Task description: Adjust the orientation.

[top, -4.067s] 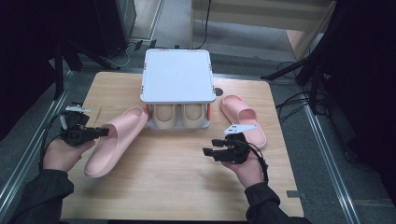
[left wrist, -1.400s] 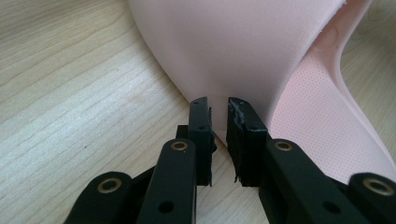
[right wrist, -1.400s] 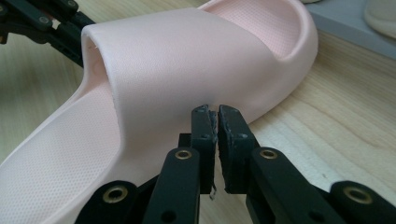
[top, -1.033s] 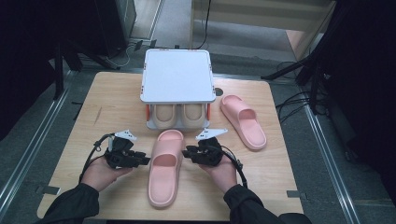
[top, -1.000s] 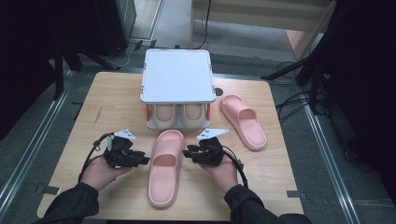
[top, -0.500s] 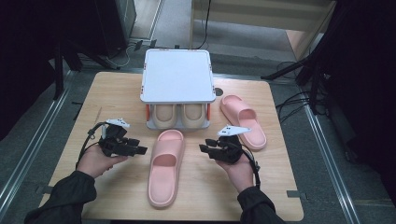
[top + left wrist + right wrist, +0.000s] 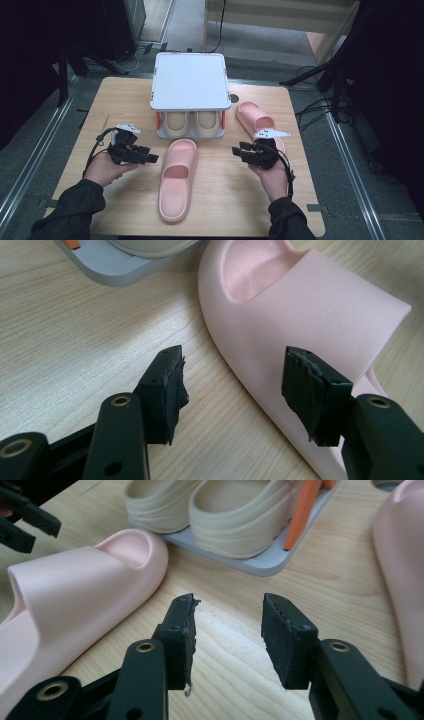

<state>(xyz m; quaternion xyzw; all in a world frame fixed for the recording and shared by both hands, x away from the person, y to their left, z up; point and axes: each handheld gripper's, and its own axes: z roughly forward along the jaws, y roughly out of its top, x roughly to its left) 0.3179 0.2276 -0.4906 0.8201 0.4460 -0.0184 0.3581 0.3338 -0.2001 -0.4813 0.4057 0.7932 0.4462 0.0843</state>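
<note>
Lying toe-up in the lower middle of the high view, the pink slipper (image 7: pixel 177 177) rests on the tabletop (image 7: pixel 115 105) just below the rack (image 7: pixel 189 82). It looks light, soft foam, a bit springy; its thick strap or side wall seems the best hold. The left gripper (image 7: pixel 150 157) and right gripper (image 7: pixel 239 150) flank it, both jaws spread and empty, having just been opening. A second slipper (image 7: pixel 252 117) lies at centre right.

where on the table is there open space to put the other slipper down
Bare wood lies between the middle slipper and the right gripper, and along the table's left side beyond the left gripper. It is crowded in front of the rack and by the far slipper.
</note>
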